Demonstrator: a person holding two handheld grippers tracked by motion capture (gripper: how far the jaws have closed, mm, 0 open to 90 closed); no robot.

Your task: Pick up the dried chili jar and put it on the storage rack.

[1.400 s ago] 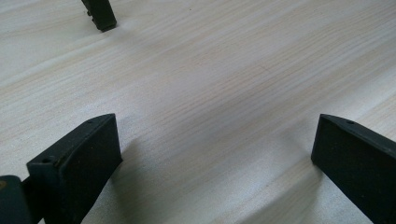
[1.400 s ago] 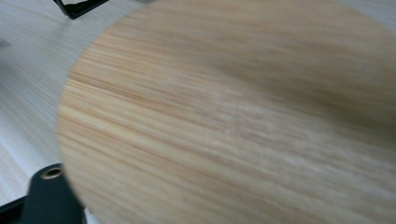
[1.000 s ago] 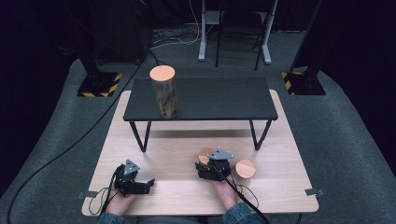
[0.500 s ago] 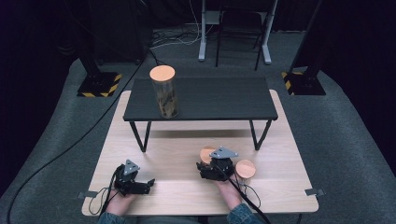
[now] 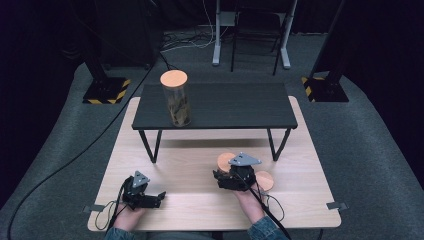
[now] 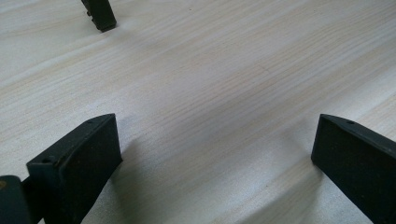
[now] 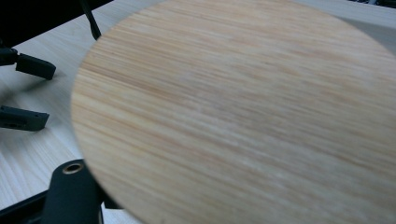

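Observation:
My right gripper (image 5: 227, 171) hovers over the light wooden table (image 5: 190, 165), shut on a round wooden lid (image 5: 226, 160). In the right gripper view the lid (image 7: 243, 116) lies tilted across the jaws, so the pads are hidden and just one finger (image 7: 70, 193) peeks out at the lower left. A second wooden lid (image 5: 264, 181) lies flat on the table to the right of that hand. My left gripper (image 5: 159, 196) rests on the table at the front left, its jaws wide open (image 6: 215, 158) over bare wood with nothing between them.
A low black table (image 5: 215, 107) stands on the far half of the wooden one, one of its feet (image 6: 100, 11) close ahead of my left gripper. On its left part is a tall glass jar (image 5: 177, 102) with a wooden lid. Cables trail off the front edge.
My right gripper has risen off the table with the lid, which now sits a little higher and farther. The left gripper and the other lid have stayed put.

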